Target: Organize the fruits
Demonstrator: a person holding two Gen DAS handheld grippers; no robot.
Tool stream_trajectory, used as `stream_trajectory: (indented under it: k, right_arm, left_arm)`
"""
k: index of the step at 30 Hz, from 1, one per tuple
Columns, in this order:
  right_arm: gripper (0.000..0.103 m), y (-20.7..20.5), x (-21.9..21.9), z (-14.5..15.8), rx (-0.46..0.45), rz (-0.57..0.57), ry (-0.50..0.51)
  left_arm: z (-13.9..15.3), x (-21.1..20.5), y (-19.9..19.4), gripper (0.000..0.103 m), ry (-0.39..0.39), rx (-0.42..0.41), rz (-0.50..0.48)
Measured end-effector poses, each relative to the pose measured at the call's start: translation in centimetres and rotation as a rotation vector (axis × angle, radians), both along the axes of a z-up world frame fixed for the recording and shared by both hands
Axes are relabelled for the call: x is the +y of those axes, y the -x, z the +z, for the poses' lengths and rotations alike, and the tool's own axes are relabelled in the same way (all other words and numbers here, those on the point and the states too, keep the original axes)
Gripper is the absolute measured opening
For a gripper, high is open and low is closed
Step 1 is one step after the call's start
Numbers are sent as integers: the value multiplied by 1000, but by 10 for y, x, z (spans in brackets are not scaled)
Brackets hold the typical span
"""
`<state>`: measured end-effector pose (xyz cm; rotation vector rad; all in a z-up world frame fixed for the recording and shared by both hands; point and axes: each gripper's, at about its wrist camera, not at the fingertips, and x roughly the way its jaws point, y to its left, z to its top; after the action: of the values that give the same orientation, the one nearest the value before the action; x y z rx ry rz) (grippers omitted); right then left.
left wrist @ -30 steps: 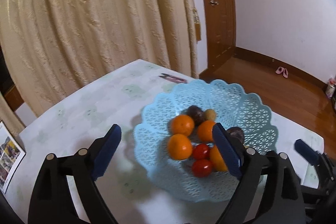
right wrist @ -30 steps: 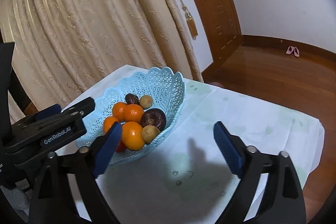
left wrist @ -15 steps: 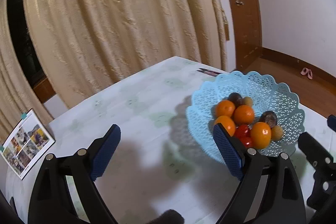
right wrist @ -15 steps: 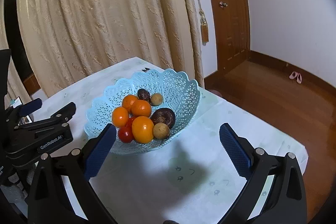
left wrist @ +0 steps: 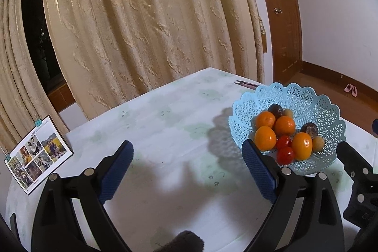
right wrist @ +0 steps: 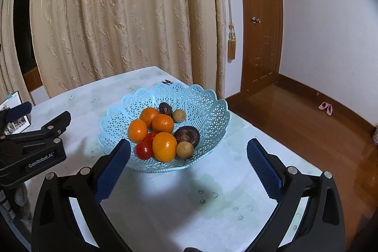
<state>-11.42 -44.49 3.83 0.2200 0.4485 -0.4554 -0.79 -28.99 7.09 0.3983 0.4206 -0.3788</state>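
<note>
Fruit is seen gathered in the basket [right wrist: 208, 110]; left gripper [left wrist: 186, 169] and right gripper [right wrist: 189, 167], at 6 o'clock, are held apart, empty.

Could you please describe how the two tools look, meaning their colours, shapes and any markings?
Both match. The right tool has two curved black plastic fingers with silver round rivets, each ending in a dark blue pad with a fine grid texture. The left tool looks the same in its own view. Seen from the right wrist camera, its black body carries white lettering, "GenRobot.AI". No cables or sleeves are visible.
</note>
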Motion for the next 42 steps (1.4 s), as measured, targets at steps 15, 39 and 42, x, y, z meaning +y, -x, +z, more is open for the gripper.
stream_trajectory:
  k: [15, 39, 42]
  right_arm:
    - [100, 1, -1, 0, -7, -14, 26]
    - [100, 4, 3, 2, -22, -5, 41]
    - [100, 3, 3, 2, -20, -4, 43]
  left_arm:
    - [-2, -2, 4, 92, -10, -19, 3]
    - [-3, -6, 10, 92, -32, -45, -5]
    - [-3, -6, 11, 92, -33, -45, -5]
